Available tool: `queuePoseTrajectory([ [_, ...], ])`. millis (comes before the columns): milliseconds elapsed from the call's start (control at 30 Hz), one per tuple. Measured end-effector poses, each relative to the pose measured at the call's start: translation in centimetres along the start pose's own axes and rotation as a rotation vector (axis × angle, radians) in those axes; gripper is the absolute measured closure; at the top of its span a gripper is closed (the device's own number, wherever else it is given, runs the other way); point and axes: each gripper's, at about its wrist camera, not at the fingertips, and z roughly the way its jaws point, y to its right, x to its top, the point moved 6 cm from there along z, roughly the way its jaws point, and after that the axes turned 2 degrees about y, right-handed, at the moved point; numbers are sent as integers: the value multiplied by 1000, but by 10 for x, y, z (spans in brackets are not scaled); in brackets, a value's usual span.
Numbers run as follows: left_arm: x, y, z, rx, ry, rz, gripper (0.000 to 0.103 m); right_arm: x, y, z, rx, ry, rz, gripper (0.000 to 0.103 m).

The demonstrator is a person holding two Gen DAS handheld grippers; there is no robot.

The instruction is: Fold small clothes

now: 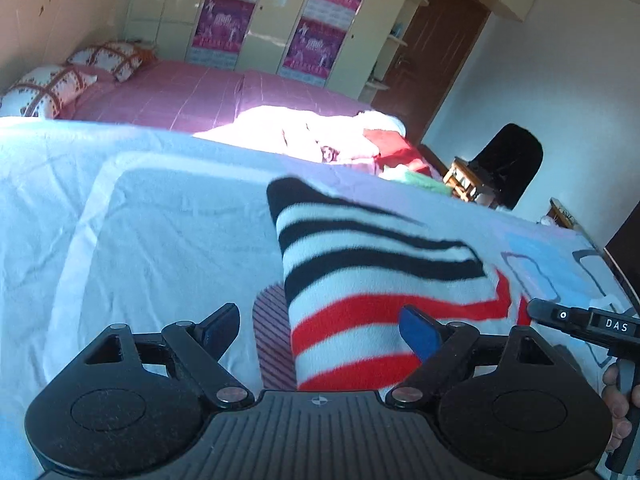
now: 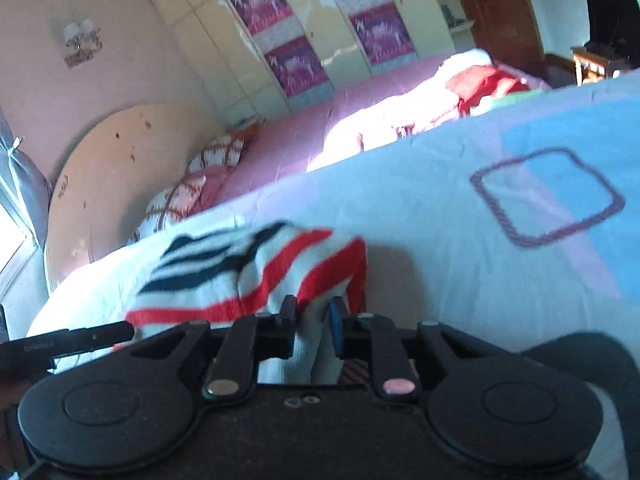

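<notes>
A small striped garment [image 1: 372, 280], white with black and red stripes, is lifted off the pale sheet [image 1: 160, 220]. My left gripper [image 1: 320, 328] is open, its jaws wide on either side of the garment's lower part. My right gripper [image 2: 314, 312] is shut on the garment [image 2: 248, 276], pinching a fold of the cloth between its fingers. The right gripper's side also shows at the right edge of the left wrist view [image 1: 580, 320]. A dark striped cloth [image 1: 272, 340] lies under the garment.
The pale sheet has blue and purple square patterns [image 2: 548, 196]. Behind it lies a pink bed [image 1: 192, 96] with pillows [image 1: 48, 88] and a pile of clothes [image 1: 360, 140]. A wardrobe, a door and a black chair [image 1: 508, 164] stand at the back.
</notes>
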Motion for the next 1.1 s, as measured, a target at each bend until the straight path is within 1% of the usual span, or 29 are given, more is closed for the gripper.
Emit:
queuePoseTrajectory([
  [33,8,1,2,-11,10,-8,16,5,3,3,-11,-2,13,78],
  [67,15,3,5,-16,19,-7,16,11,8,9,-20,-11,40,82],
  [100,23,6,12,-17,18,5,16,14,11,14,-9,-9,61,84],
  [167,32,16,23,-48,14,29,18,21,8,27,3,-19,46,88],
  [200,36,22,28,-69,16,49,21,19,5,36,14,-43,32,92],
  [233,38,31,34,-90,13,75,23,16,3,44,13,-62,14,92],
  [267,38,38,40,-106,5,89,23,10,1,52,-6,-88,-9,92],
  [300,37,43,45,-114,-6,98,23,2,2,62,-29,-135,-28,94],
  [333,33,47,53,-95,-31,129,23,-4,2,67,-40,-152,-41,96],
  [367,27,48,63,-50,-68,176,23,-4,2,66,-44,-131,-53,98],
  [400,20,49,70,9,-97,232,23,-3,0,64,-47,-135,-52,98],
  [433,18,51,69,19,-85,268,23,-1,-2,60,-55,-132,-54,98],
  [467,19,54,64,29,-79,284,23,4,-6,52,-63,-106,-72,92],
  [500,21,57,58,44,-67,289,23,11,-13,40,-54,-51,-101,81],
  [533,25,59,50,52,-47,292,23,15,-18,32,-38,-13,-116,77],
  [567,26,61,43,45,-28,287,23,18,-23,27,-23,1,-122,77],
  [633,20,62,36,51,-36,288,23,18,-31,21,6,-5,-145,77],
  [700,10,64,35,90,-37,344,23,8,-39,23,20,-43,-195,78],
  [733,6,64,35,105,-33,355,22,0,-40,28,8,-81,-227,78],
  [767,5,64,35,115,-27,355,19,-10,-38,38,-34,-137,-261,79],
  [800,5,63,34,119,-23,351,19,-18,-36,42,-49,-148,-278,78],
  [833,5,64,33,122,-23,350,18,-18,-36,38,-44,-126,-270,77],
  [867,5,64,30,126,-22,352,18,-16,-36,34,-52,-129,-250,77],
  [933,5,62,20,126,-20,341,18,-10,-39,16,-45,-100,-221,75],
  [1000,3,63,1,127,-4,336,18,-9,-44,-8,-10,-68,-209,75],
  [1067,-3,64,-25,106,33,321,18,-15,-49,-34,32,-55,-222,76],
  [1100,-9,63,-37,95,40,308,18,-22,-51,-47,53,-55,-233,77],
])
